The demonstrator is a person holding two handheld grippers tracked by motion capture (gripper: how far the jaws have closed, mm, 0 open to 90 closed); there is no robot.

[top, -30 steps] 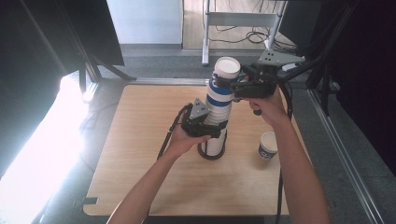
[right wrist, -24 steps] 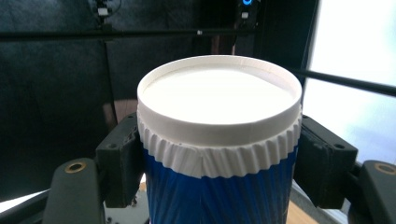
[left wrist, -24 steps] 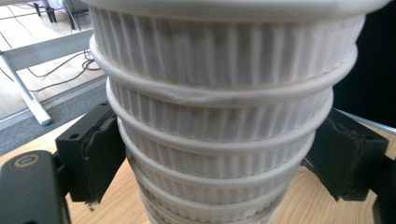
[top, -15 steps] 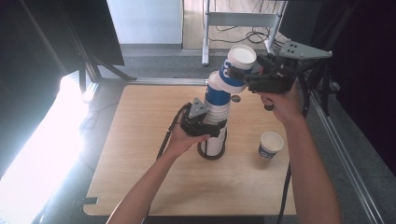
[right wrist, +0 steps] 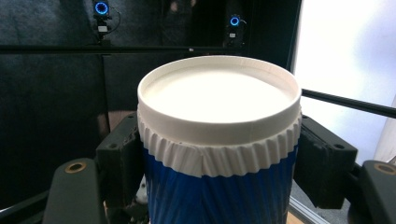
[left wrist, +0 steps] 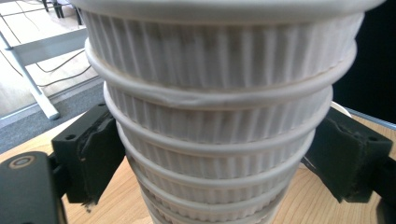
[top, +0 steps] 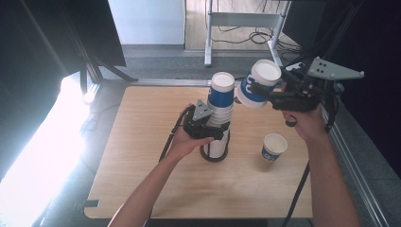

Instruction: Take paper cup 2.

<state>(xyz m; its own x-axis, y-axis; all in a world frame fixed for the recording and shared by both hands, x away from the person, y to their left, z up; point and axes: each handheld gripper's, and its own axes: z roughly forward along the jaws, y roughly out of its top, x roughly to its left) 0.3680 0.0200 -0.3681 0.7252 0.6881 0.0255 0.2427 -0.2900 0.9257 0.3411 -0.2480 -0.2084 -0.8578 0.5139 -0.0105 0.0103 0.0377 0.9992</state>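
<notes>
One blue cup [top: 255, 87] clamped in right jaws; left jaws opening around cup stack [top: 219, 118]; print unreadable.

- I'm looking at a lab or recording studio, not a home
- a bare wooden table [top: 142, 189] stands alone on grey carpet [top: 156, 64]
- black curtains [top: 42, 38] hang around it
- loose cables [top: 257, 30] lie under a metal frame [top: 246, 21]
- small blue-ringed cameras [right wrist: 101, 8] sit on the dark wall
</notes>
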